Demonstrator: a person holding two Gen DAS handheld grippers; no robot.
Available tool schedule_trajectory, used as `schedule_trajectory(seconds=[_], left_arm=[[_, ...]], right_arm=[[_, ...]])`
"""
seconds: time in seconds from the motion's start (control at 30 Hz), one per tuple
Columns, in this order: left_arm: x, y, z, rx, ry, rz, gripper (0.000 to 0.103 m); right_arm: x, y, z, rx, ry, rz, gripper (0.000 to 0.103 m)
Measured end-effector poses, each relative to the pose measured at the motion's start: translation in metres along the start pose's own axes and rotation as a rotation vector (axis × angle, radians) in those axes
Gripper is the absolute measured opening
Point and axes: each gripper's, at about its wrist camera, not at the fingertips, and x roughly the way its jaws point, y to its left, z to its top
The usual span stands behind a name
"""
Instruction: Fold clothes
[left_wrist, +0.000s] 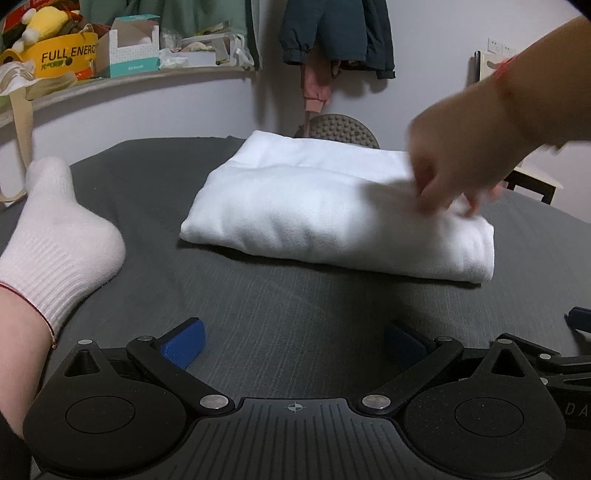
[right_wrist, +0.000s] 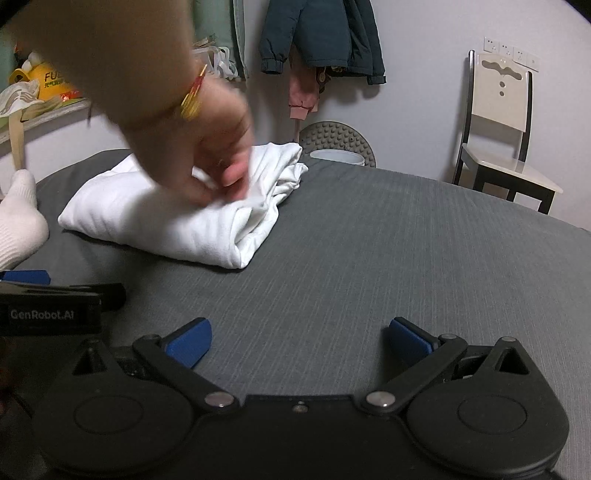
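A white garment (left_wrist: 332, 218) lies folded into a thick rectangle on the grey bed cover (left_wrist: 280, 317). A bare hand (left_wrist: 454, 173) pinches its right end; in the right wrist view the same hand (right_wrist: 210, 158) grips the layered edge of the garment (right_wrist: 177, 221). My left gripper (left_wrist: 295, 341) rests low on the cover in front of the garment, open, nothing between its blue pads (left_wrist: 186, 345). My right gripper (right_wrist: 299, 343) lies on the cover to the right of it, also open and empty. Both stand well short of the cloth.
A foot in a white sock (left_wrist: 62, 236) rests on the cover at the left. A shelf (left_wrist: 122, 79) with boxes runs along the back wall, jackets (right_wrist: 325, 37) hang behind, and a chair (right_wrist: 502, 129) stands at the right beyond the bed edge.
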Motion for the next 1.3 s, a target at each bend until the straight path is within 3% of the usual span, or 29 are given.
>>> schedule_trajectory(seconds=[1.3], left_arm=[[-0.0012, -0.0004, 0.0008, -0.002, 0.000, 0.007, 0.103]], right_arm=[[0.0003, -0.0001, 0.0020, -0.001, 0.004, 0.000, 0.103]])
